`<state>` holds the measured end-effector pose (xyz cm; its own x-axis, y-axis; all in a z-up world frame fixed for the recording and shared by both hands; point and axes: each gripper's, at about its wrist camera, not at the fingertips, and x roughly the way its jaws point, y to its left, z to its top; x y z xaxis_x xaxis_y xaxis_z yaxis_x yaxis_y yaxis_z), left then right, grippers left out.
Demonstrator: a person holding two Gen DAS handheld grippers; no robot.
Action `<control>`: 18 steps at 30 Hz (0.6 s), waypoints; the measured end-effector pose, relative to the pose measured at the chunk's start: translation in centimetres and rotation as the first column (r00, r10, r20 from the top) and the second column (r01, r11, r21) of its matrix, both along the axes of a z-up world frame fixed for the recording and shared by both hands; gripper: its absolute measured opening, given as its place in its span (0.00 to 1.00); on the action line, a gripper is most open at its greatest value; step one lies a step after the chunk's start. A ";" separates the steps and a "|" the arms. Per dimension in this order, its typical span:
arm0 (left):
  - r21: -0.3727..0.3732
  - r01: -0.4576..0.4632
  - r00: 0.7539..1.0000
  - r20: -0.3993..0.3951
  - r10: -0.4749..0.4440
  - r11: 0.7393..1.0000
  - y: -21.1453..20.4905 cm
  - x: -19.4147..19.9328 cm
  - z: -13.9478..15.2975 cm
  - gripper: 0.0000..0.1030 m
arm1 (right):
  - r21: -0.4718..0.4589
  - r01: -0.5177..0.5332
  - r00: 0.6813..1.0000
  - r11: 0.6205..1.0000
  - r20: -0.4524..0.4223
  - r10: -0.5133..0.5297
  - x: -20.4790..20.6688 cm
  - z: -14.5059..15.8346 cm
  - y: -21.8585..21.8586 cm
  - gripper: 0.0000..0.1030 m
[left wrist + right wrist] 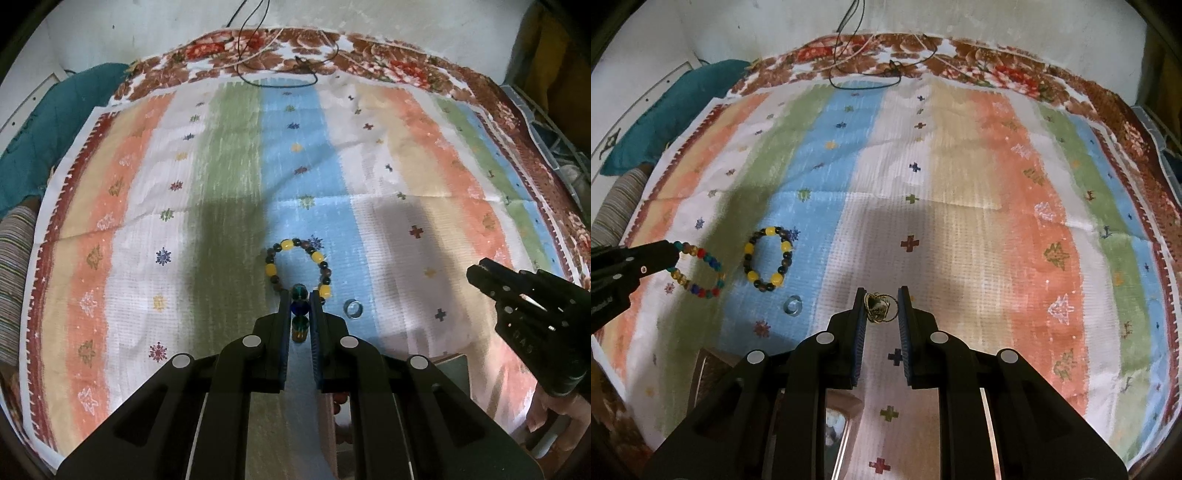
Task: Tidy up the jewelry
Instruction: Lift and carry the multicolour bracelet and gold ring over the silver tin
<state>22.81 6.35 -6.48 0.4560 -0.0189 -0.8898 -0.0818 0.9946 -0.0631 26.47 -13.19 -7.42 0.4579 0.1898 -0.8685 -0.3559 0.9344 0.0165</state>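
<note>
Multicoloured bead bracelet (698, 273) being pinched in closed left gripper (299, 295); gold wire earring (881, 306) being clasped by near-closed right gripper (882, 291); both best being carried level, apart, above striped cloth (960, 184)

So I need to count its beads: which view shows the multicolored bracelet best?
The right wrist view: the multicolored bracelet hangs as a full loop from the left gripper. The left wrist view shows only a few beads between the fingers.
</note>
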 end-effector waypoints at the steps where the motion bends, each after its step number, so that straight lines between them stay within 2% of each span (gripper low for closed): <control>1: 0.001 0.001 1.000 0.009 -0.001 1.000 -0.1 -0.2 0.3 0.09 | 0.000 -0.004 1.000 1.000 0.007 0.004 -0.4 0.3 0.0 0.17; 5: -0.012 0.015 0.999 0.044 -0.014 1.000 -0.7 -0.9 1.6 0.09 | 0.014 -0.013 1.000 1.000 0.024 0.013 -1.5 1.1 0.0 0.17; 8: 0.007 0.029 0.997 0.067 -0.030 1.000 -1.4 -1.8 2.4 0.09 | 0.013 -0.022 0.999 1.000 0.049 0.022 -2.4 1.9 0.1 0.17; 18: -0.031 0.048 0.992 0.116 -0.045 0.998 -2.3 -4.0 4.2 0.09 | 0.026 -0.042 0.990 0.999 0.133 0.038 -5.3 4.1 0.3 0.17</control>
